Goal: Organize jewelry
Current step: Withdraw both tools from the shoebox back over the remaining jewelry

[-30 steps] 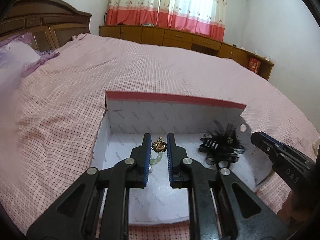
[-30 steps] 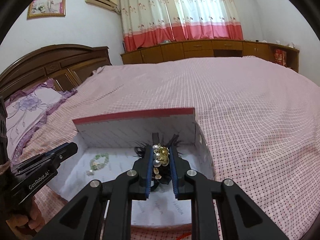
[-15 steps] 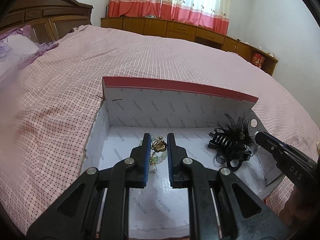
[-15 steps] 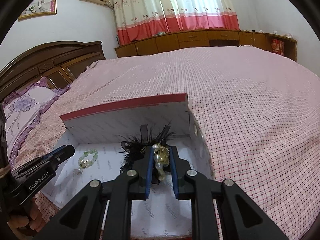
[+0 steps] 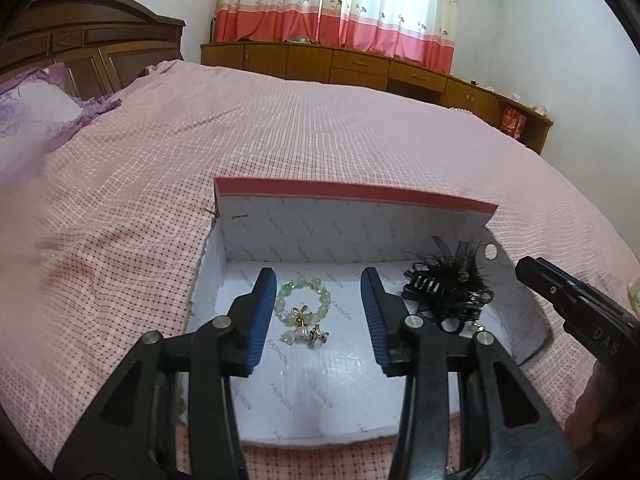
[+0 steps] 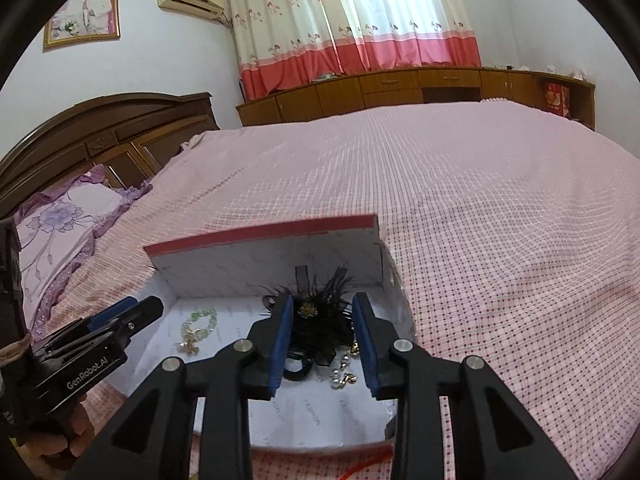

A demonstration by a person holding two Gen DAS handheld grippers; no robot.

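Observation:
A white box [image 5: 360, 232] with a red rim lies open on the pink bed; it also shows in the right wrist view [image 6: 280, 268]. My left gripper [image 5: 319, 284] is open over a green bead bracelet [image 5: 304, 302] and a small gold piece [image 5: 318, 334] on the box floor. My right gripper [image 6: 322, 310] is open over a black feather hair clip [image 6: 316, 324], with a pearl and gold earring [image 6: 342, 372] lying beside it. The clip also shows in the left wrist view [image 5: 448, 292].
The pink checked bedspread [image 6: 500, 220] surrounds the box. A purple pillow [image 6: 60, 224] and wooden headboard [image 6: 100, 132] lie at the left. Wooden cabinets [image 5: 360, 64] stand behind the bed.
Both grippers opened. The left one let the gold piece drop by the bracelet; the right one let the pearl earring drop beside the black clip.

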